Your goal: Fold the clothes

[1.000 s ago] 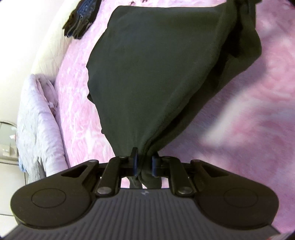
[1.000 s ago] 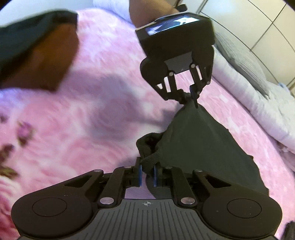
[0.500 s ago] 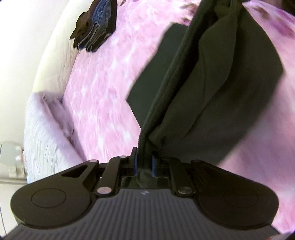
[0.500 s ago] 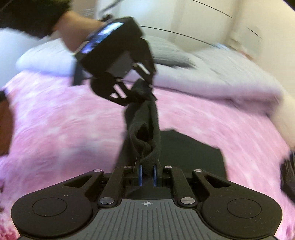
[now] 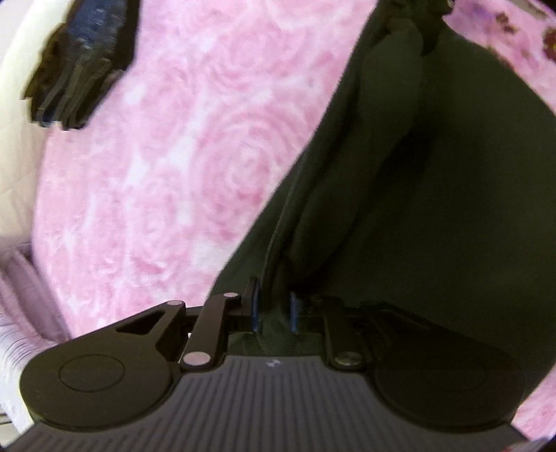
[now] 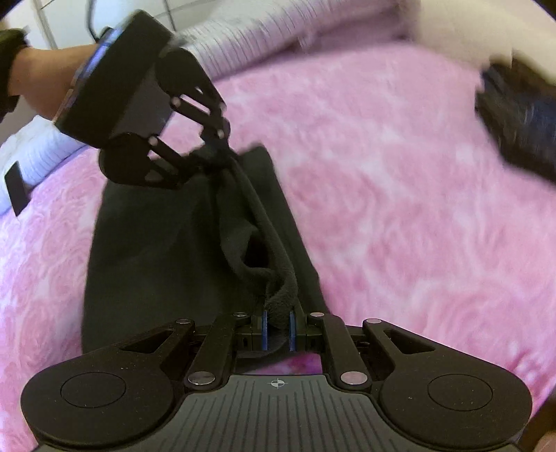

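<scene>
The left gripper (image 5: 274, 313) is clenched on a bunched edge of a black garment (image 5: 434, 208), with dark fabric filling the narrow gap between its blue-lined fingers (image 5: 254, 309). From the right wrist view the same gripper (image 6: 212, 158) shows from outside, held by a person's hand (image 6: 38, 80) and pinching one gathered end of the cloth low over the bed. The right gripper (image 6: 277, 330) is likewise clamped on the garment (image 6: 156, 250), a thick rolled hem wedged between its blue pads (image 6: 264, 330). The hem runs as a slack, twisted band from one gripper to the other, while the rest of the cloth spreads flat below it on the pink rose-patterned bedspread (image 6: 399, 208). In the left wrist view the garment covers the right half of the picture and the bedspread (image 5: 173, 167) lies to its left. A stack of folded dark clothes (image 5: 80, 62) sits at the far edge of the bed, well apart from the garment; it appears blurred at the upper right of the right wrist view (image 6: 517, 114). A pale ribbed blanket (image 6: 243, 31) lies along the far side of the bed.
</scene>
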### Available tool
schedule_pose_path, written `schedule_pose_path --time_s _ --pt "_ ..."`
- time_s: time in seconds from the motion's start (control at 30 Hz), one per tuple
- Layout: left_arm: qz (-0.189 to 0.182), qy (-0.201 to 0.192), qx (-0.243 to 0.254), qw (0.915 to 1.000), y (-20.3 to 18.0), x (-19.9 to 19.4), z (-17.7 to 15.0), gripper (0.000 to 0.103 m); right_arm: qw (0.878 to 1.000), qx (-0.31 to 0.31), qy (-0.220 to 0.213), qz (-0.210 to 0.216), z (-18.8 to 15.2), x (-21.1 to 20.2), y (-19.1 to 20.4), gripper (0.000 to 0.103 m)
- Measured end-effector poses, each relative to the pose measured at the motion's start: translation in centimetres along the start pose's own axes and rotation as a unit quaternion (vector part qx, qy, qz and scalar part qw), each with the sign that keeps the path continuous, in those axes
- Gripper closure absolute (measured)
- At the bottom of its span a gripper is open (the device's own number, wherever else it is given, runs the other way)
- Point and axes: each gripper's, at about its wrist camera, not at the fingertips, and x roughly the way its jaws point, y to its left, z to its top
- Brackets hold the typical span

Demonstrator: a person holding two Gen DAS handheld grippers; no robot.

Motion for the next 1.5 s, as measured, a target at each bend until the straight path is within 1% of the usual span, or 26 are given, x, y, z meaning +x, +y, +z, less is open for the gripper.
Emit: schedule_pose_path --time_s 0.13,0.2,0.3,0.33,0.4,0.43,0.47,0.53,0.6,0.67,0.77,0.83,0.87,0.9,0.93,0.97,1.0,1.03,1.1,1.13,1.17,1.23,1.3,1.37,1.47,1.5 --pt "0.002 -0.003 -0.029 0.9996 0.9 1.0 -0.3 0.074 0.999 0.032 0.007 -0.012 -0.3 0.0 -1.1 0.092" --pt "0.005 -0.003 -0.06 0.9982 1.8 0.8 -0.8 0.062 0.999 0.048 0.01 -0.018 -0.4 0.0 -1.6 0.091" --pt "0.019 0.002 -0.11 0.9937 3.1 0.2 -1.8 0.063 0.997 0.073 0.015 -0.026 -0.7 0.0 -2.4 0.089" --pt "0.025 0.002 -0.128 0.9914 3.5 -0.3 -2.3 0.063 0.996 0.081 0.017 -0.029 -0.7 0.0 -2.7 0.086" --pt "0.035 0.001 -0.165 0.9856 4.2 -1.7 -3.2 0.063 0.994 0.097 0.02 -0.035 -0.9 0.0 -3.2 0.046" --pt "0.04 -0.003 -0.185 0.982 4.2 -2.4 -3.8 0.063 0.994 0.098 0.016 -0.043 -0.9 -0.5 -3.0 0.039" --pt "0.044 -0.006 -0.204 0.9781 4.2 -3.1 -4.3 0.064 0.994 0.098 0.011 -0.052 -0.9 -1.1 -2.7 0.036" --pt "0.042 -0.018 -0.241 0.9694 3.6 -4.0 -4.9 0.064 0.996 0.077 -0.005 -0.05 -0.7 -2.3 -1.4 0.036" --pt "0.033 -0.029 -0.274 0.9608 2.9 -4.2 -4.8 0.064 0.998 0.055 -0.026 -0.024 -0.2 -2.8 0.1 0.036" --pt "0.017 -0.033 -0.293 0.9554 1.8 -3.8 -4.7 0.064 0.998 0.047 -0.033 0.004 0.4 -1.7 0.9 0.036" --pt "0.012 -0.027 -0.3 0.9535 0.5 -1.7 -4.1 0.067 0.997 0.037 -0.041 0.046 1.3 0.1 2.0 0.037" --pt "0.025 -0.018 -0.312 0.9496 0.4 -0.2 -4.1 0.067 0.998 0.041 -0.029 0.044 1.4 1.5 1.2 0.037" --pt "0.032 -0.014 -0.32 0.9469 0.5 0.5 -4.3 0.065 0.998 0.043 -0.023 0.042 1.4 2.2 0.7 0.037" --pt "0.032 -0.016 -0.336 0.9413 0.9 0.9 -4.7 0.059 0.998 0.045 -0.016 0.041 1.4 2.9 0.2 0.037" --pt "0.032 -0.017 -0.355 0.934 1.5 1.0 -5.2 0.056 0.998 0.047 -0.01 0.039 1.5 3.6 -0.2 0.037" --pt "0.034 -0.016 -0.373 0.927 2.0 1.1 -5.7 0.054 0.998 0.049 -0.003 0.037 1.5 4.3 -0.7 0.037" --pt "0.036 -0.015 -0.383 0.9229 2.5 1.1 -6.1 0.054 0.998 0.055 -0.002 0.03 1.5 4.3 -1.4 0.037" --pt "0.038 -0.012 -0.387 0.9213 2.8 1.1 -6.4 0.055 0.998 0.062 -0.002 0.022 1.6 4.3 -2.0 0.037" --pt "0.045 -0.002 -0.383 0.9225 3.2 1.1 -6.7 0.061 0.997 0.077 0.012 0.0 1.6 4.4 -3.3 0.037" --pt "0.044 0.001 -0.381 0.9234 3.4 1.0 -7.0 0.061 0.996 0.088 0.021 0.0 1.5 4.4 -3.8 0.037" --pt "0.044 0.002 -0.38 0.9241 3.5 0.8 -7.1 0.062 0.996 0.082 0.021 -0.004 1.6 4.0 -3.8 0.037" --pt "0.064 0.013 -0.366 0.9284 3.3 -0.2 -7.7 0.064 0.998 0.063 0.018 -0.014 1.8 2.9 -3.6 0.037" --pt "0.081 0.021 -0.354 0.9316 2.6 -1.6 -8.7 0.064 0.999 0.03 0.007 -0.022 2.1 1.7 -2.5 0.037" --pt "0.099 0.025 -0.343 0.9337 1.2 -3.4 -10.2 0.064 1.0 0.0 -0.004 -0.019 1.9 0.6 -1.1 0.037" --pt "0.122 0.015 -0.311 0.9424 -2.2 -6.1 -12.2 0.064 0.999 -0.04 -0.009 0.001 1.3 0.1 1.8 0.036" --pt "0.129 0.009 -0.297 0.946 -3.6 -7.0 -12.8 0.061 0.998 -0.057 -0.007 0.009 0.9 0.0 3.0 0.036"
